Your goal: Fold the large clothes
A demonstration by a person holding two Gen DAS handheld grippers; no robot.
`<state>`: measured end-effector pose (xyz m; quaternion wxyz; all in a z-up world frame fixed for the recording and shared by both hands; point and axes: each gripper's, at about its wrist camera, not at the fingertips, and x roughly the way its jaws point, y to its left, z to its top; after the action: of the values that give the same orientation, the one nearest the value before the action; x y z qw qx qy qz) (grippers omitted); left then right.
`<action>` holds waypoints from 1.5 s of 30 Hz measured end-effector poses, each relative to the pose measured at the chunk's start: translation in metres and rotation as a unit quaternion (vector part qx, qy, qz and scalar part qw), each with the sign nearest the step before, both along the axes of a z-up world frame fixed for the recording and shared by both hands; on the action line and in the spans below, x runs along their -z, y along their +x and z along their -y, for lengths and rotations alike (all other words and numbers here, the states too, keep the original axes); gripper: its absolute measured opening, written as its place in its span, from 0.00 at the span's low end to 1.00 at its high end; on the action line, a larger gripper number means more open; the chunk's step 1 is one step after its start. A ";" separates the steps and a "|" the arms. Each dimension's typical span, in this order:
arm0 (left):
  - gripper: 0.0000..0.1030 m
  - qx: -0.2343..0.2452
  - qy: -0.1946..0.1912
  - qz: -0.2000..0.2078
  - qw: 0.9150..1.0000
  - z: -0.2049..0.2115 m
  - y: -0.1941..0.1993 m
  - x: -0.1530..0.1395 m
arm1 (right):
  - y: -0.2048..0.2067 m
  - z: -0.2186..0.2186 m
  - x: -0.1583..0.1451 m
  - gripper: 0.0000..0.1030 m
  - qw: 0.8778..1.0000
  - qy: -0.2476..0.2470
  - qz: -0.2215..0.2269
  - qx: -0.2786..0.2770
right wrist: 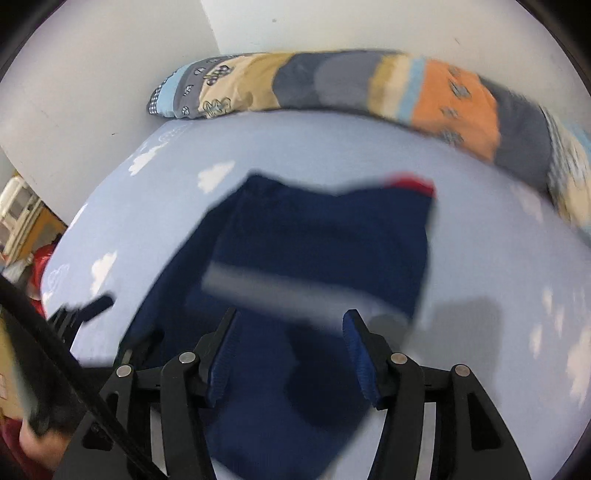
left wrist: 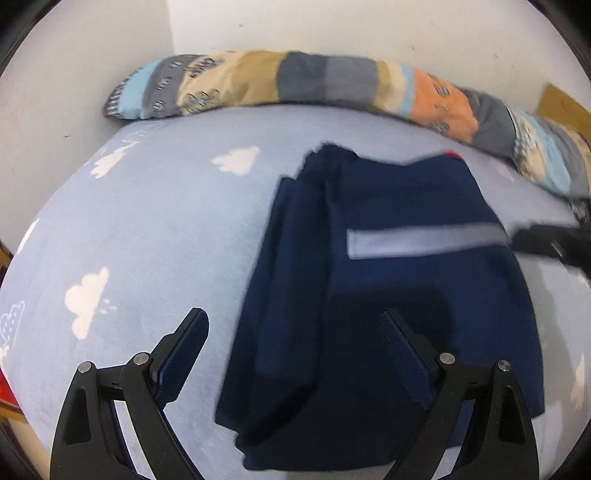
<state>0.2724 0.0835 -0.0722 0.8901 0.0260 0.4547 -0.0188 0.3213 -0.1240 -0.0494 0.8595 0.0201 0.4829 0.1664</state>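
A navy garment (left wrist: 388,295) with a pale grey stripe (left wrist: 424,240) and a red tab at its far corner lies partly folded on the light blue cloud-print bed sheet (left wrist: 147,240). My left gripper (left wrist: 295,325) is open and empty, hovering over the garment's near left edge. My right gripper (right wrist: 290,325) is open and empty above the near middle of the garment (right wrist: 314,240); this view is blurred. The right gripper also shows at the right edge of the left wrist view (left wrist: 554,245), and the left gripper at the left of the right wrist view (right wrist: 85,310).
A long patchwork bolster pillow (left wrist: 332,81) lies along the far edge of the bed against the white wall (left wrist: 332,26). A wall corner stands at the far left. Red and yellow items (right wrist: 33,266) sit beyond the bed's left edge.
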 end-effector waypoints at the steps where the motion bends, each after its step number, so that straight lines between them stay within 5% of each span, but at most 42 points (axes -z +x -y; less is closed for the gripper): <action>1: 0.91 0.008 0.002 -0.010 1.000 0.002 -0.002 0.007 | -0.015 0.003 0.007 0.60 1.000 -0.004 -0.002 0.005; 4: 0.91 0.015 0.030 -0.033 0.999 0.010 0.002 0.027 | -0.040 -0.002 0.046 0.61 0.999 -0.022 -0.017 0.017; 6: 0.91 0.022 0.050 -0.044 0.998 0.020 -0.006 0.041 | -0.049 -0.004 0.078 0.71 0.998 -0.031 -0.034 0.034; 8: 0.92 0.020 0.070 -0.032 0.997 0.025 -0.006 0.049 | -0.041 -0.013 0.106 0.94 0.998 -0.041 -0.050 0.025; 10: 0.91 0.019 0.074 -0.027 0.997 0.027 -0.005 0.049 | -0.035 -0.011 0.117 1.00 0.998 -0.016 -0.060 0.020; 15: 0.90 0.015 0.056 -0.021 0.998 0.016 -0.008 0.034 | -0.054 0.002 0.077 0.86 0.998 0.005 -0.048 0.026; 18: 0.90 0.008 0.057 0.000 0.998 0.013 -0.009 0.019 | -0.061 0.017 0.043 0.82 0.999 0.017 -0.002 0.032; 21: 0.90 0.000 0.049 0.015 0.999 0.011 -0.007 0.010 | -0.057 0.025 0.009 0.47 0.997 0.034 0.053 0.035; 23: 0.90 0.001 0.049 0.012 0.999 0.010 -0.005 0.012 | -0.050 0.023 0.011 0.25 0.997 0.043 0.057 0.031; 27: 0.90 0.009 0.053 -0.018 0.998 0.006 0.004 0.030 | -0.029 0.007 0.061 0.24 0.999 0.042 -0.004 0.027; 30: 0.89 0.016 -0.021 -0.050 0.998 -0.013 0.019 0.030 | -0.022 0.024 0.058 0.27 0.993 0.107 -0.026 0.040; 32: 0.89 0.011 -0.053 -0.049 0.997 -0.032 0.030 0.016 | -0.025 0.040 0.047 0.60 0.987 0.151 -0.018 0.048; 34: 0.89 -0.001 -0.087 -0.048 0.995 -0.057 0.042 0.005 | -0.031 0.054 0.035 0.73 0.987 0.152 0.004 0.059; 37: 0.89 -0.027 -0.159 -0.090 0.983 -0.094 0.062 0.015 | -0.030 0.073 0.038 0.76 0.984 0.160 0.003 0.075; 41: 0.90 -0.062 -0.271 -0.161 0.947 -0.127 0.081 0.050 | -0.021 0.089 0.066 0.77 0.973 0.209 -0.043 0.090; 45: 0.92 -0.048 -0.312 -0.164 0.935 -0.130 0.089 0.058 | -0.010 0.093 0.086 0.79 0.962 0.248 -0.073 0.092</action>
<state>0.3609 0.2138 -0.1305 0.7665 -0.2785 0.5660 -0.1206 0.3109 -0.2174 -0.1358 0.8017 0.2887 0.4841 0.1990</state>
